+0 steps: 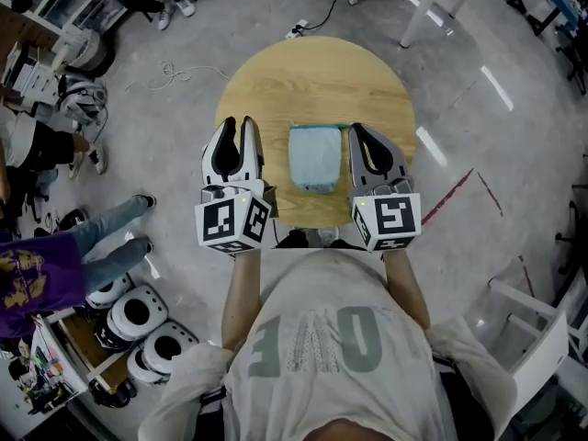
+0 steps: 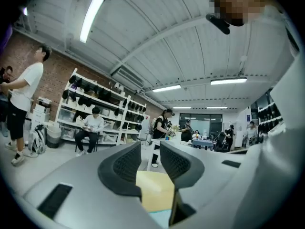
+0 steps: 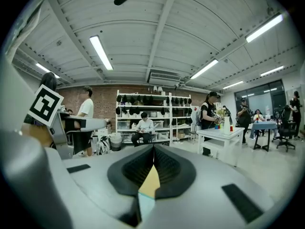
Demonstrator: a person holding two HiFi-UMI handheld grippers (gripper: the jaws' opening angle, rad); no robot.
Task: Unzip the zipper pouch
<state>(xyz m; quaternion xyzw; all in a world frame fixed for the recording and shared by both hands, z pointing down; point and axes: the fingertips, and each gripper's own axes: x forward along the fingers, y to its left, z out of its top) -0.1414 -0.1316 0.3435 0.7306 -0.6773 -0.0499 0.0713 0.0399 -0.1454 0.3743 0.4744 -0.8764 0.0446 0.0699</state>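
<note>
A light teal zipper pouch (image 1: 315,157) lies flat near the middle of the round wooden table (image 1: 312,72). My left gripper (image 1: 237,127) is just left of the pouch, apart from it. Its jaws stand a little open with nothing between them (image 2: 150,152). My right gripper (image 1: 355,130) hovers just right of the pouch, jaws shut on nothing (image 3: 153,148). Both gripper views look level across the room. Each shows only a sliver of table (image 2: 155,187) and of teal pouch (image 3: 145,208) below the jaws. The zipper itself cannot be made out.
A person's legs (image 1: 110,232) and several white round objects (image 1: 138,315) are on the floor at the left. A cable (image 1: 175,73) lies beyond the table, and a white chair (image 1: 537,329) stands at the lower right. The gripper views show shelving (image 3: 152,113) and a white table (image 3: 221,135).
</note>
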